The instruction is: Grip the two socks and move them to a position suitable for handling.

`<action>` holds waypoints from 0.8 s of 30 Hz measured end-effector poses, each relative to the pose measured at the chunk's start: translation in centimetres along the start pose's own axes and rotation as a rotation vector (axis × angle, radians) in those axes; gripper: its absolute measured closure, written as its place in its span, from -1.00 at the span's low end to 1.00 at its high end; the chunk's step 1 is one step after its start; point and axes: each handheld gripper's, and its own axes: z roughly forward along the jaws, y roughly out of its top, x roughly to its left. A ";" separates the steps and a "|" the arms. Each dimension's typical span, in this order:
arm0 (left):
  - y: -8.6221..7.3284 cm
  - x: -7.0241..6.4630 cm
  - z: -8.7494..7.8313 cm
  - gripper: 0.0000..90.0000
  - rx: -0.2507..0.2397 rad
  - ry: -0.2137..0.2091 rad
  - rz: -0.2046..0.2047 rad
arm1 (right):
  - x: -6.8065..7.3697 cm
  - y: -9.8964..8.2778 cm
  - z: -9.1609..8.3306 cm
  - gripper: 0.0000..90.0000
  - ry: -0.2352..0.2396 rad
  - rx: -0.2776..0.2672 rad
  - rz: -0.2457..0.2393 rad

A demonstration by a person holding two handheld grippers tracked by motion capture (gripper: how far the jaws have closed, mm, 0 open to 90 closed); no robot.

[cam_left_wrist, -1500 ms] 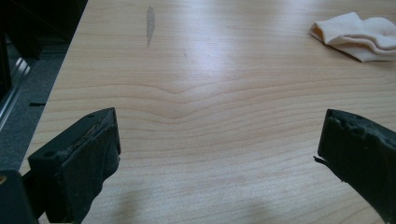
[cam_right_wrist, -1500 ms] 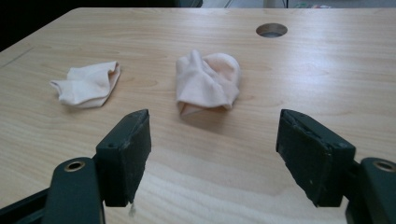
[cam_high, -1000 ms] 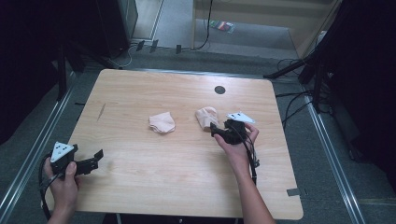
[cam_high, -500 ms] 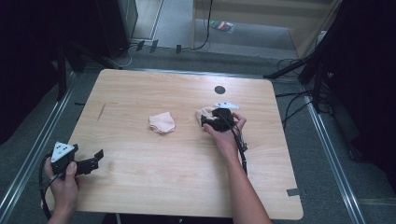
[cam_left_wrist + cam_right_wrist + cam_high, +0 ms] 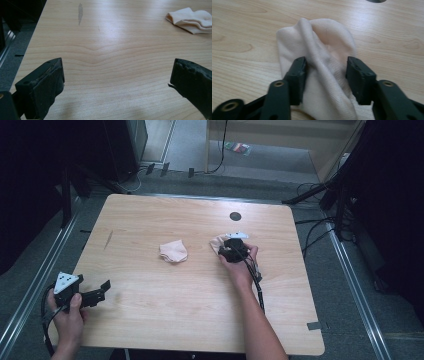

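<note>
My right gripper (image 5: 325, 75) has just been closing around the bunched peach sock (image 5: 322, 50), at the table's (image 5: 150, 320) three o'clock; jaws half shut. Gathering one layer risks slipping. Left gripper (image 5: 117, 82) gapes empty.

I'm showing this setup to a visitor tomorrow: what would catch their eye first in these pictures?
Likely the right gripper, its black jaws closing around a bunched pale peach sock right of the table's middle, the fabric ridged up between the pads. Next, a second peach sock lying alone near the centre of the light wooden table. Last, the left gripper held open over bare wood at the near left corner.
</note>
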 end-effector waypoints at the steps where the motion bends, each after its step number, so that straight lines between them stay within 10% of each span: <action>1: 0.0 0.0 0.0 -1.00 0.000 0.000 -0.001 | 0.0 -0.1 0.0 0.29 -0.013 -0.009 -0.001; 6: 0.0 0.0 0.0 -1.00 0.000 -0.002 0.001 | 0.0 -0.7 0.0 0.78 -0.048 -0.054 -0.015; 14: 0.0 0.0 -0.1 -1.00 -0.003 0.002 0.000 | -0.3 -0.5 -1.4 0.84 -0.039 -0.089 -0.002; 24: 0.0 -0.1 -0.1 -1.00 -0.008 0.013 0.004 | 1.3 -0.3 -9.2 0.84 0.090 -0.198 0.064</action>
